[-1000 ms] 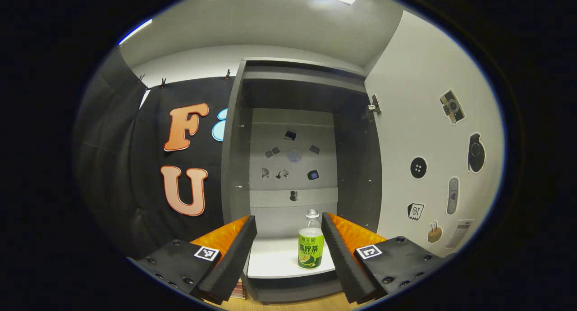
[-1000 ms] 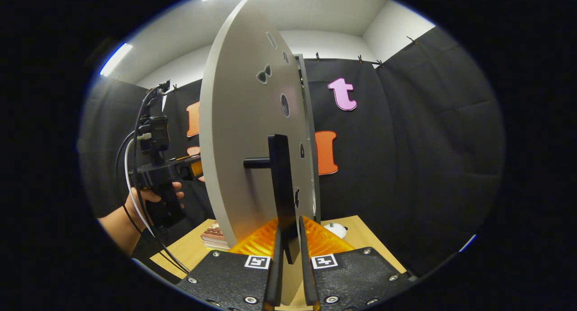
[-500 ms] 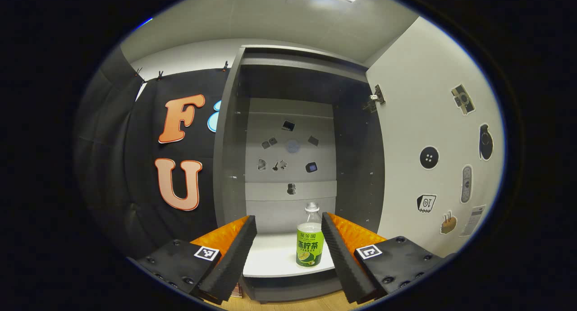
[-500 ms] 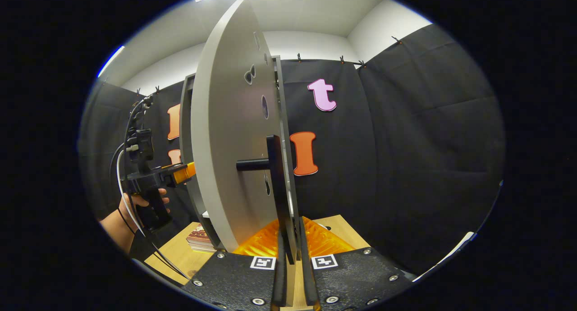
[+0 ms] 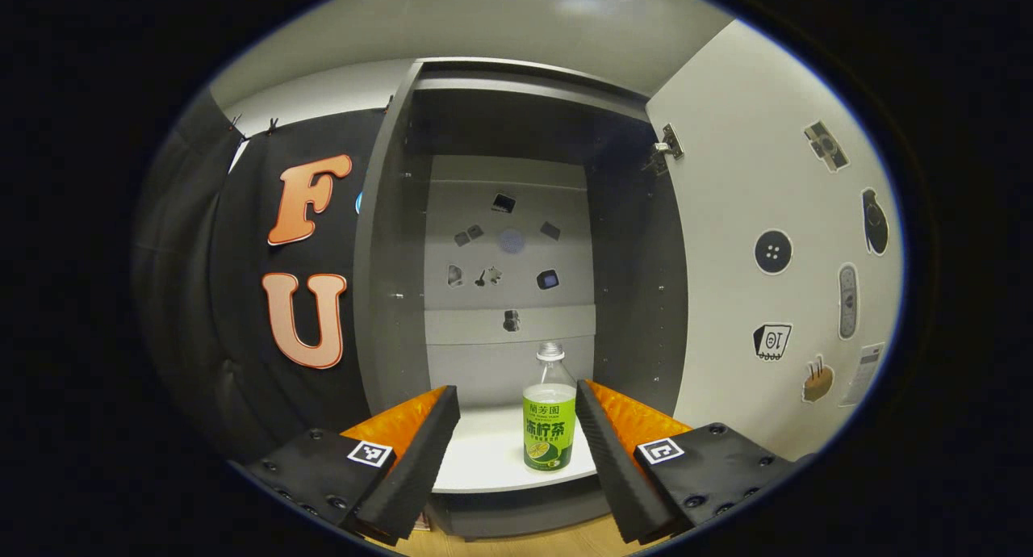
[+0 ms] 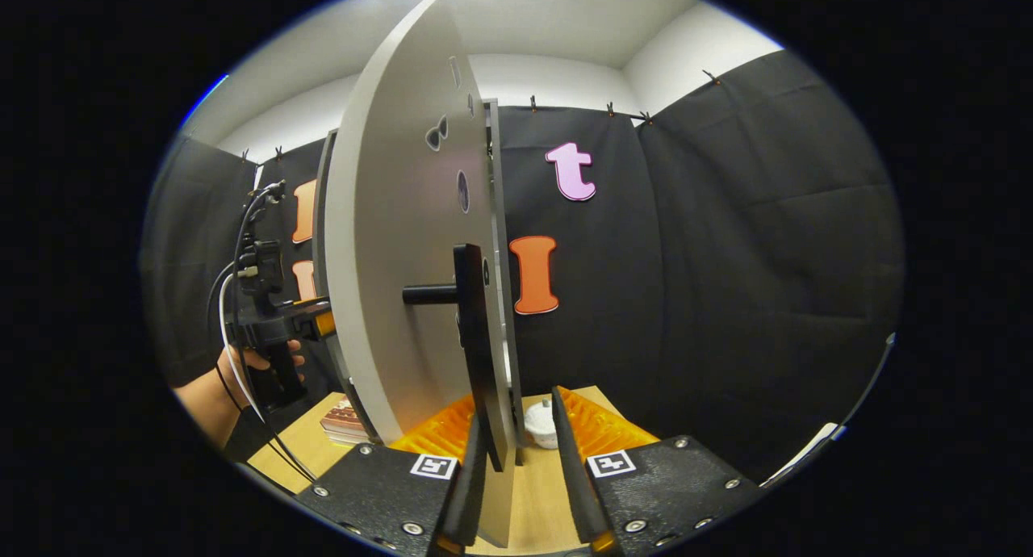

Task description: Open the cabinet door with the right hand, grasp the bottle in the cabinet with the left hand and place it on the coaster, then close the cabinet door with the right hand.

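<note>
Right tool (image 6: 512, 460) now slack around door handle (image 6: 476, 355), previously clamped.

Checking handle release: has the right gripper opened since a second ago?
Yes. The right gripper has spread its fingers; the right one now stands clear of the door handle.

The left gripper (image 5: 516, 452) has two black ribbed foam fingers (image 5: 411, 468) backed by orange ridged plastic, on black textured blocks with dark screws and a small square black-and-white marker on each. The right gripper (image 6: 516, 480) looks alike, with silver screws. Farther off to its left, a hand (image 6: 242, 363) grips a black handle (image 6: 278, 375) trailing black and white cables (image 6: 230, 339)
</note>
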A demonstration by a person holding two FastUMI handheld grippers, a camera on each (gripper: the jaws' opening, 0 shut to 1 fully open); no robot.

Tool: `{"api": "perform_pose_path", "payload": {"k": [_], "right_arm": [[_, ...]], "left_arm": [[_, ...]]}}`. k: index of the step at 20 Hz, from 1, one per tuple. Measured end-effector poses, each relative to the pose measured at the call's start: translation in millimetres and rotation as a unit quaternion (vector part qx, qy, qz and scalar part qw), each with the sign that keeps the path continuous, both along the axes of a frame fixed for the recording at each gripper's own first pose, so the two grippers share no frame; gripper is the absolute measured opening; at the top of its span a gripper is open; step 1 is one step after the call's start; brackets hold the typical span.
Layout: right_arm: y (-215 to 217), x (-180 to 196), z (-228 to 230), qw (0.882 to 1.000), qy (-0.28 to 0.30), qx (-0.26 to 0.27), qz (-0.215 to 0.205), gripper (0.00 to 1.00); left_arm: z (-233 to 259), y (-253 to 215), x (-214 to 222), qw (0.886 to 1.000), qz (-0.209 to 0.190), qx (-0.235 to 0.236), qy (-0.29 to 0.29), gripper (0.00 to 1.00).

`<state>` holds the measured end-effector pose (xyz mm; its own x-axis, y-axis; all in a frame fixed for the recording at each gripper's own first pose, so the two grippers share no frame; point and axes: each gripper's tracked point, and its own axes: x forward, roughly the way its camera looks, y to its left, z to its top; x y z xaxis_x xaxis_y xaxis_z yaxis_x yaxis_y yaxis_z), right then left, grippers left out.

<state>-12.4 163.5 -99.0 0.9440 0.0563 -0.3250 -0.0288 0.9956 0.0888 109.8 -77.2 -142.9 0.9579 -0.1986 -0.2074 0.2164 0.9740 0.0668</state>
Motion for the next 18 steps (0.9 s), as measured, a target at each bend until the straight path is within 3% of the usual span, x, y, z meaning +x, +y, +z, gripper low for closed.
{"api": "perform_pose_path", "payload": {"k": [4,9,11,14,15,16,18], "right_arm": [[-2.0,-17.1,7.9,1.0,-0.008,0.015,0.007,0.59],[-37.5,-22.8,9.6,0.999,-0.014,0.007,-0.042,0.57],[-37.7,-25.5,10.4,0.999,-0.015,0.023,-0.042,0.62],[-28.6,-29.7,13.1,0.998,-0.018,0.04,-0.034,0.55],[-31.4,-32.4,12.3,0.998,-0.02,0.035,-0.037,0.67],[-32.6,-33.7,11.3,0.999,-0.02,0.029,-0.038,0.63],[-29.5,-35.4,10.1,0.999,-0.017,0.033,-0.036,0.65]], "left_arm": [[-12.9,-6.1,4.7,1.0,-0.006,-0.002,0.015,0.94],[-51.4,-26.6,17.6,0.998,-0.012,-0.018,0.058,0.95],[-71.7,-31.8,26.3,0.997,-0.013,-0.015,0.081,0.95],[-101.4,-43.2,41.8,0.994,-0.011,-0.019,0.111,0.95],[-109.0,-44.1,49.6,0.993,-0.01,-0.016,0.116,0.95],[-117.7,-46.0,55.6,0.992,-0.011,-0.01,0.126,0.95],[-131.8,-51.7,67.0,0.989,-0.02,-0.006,0.145,0.95]]}}
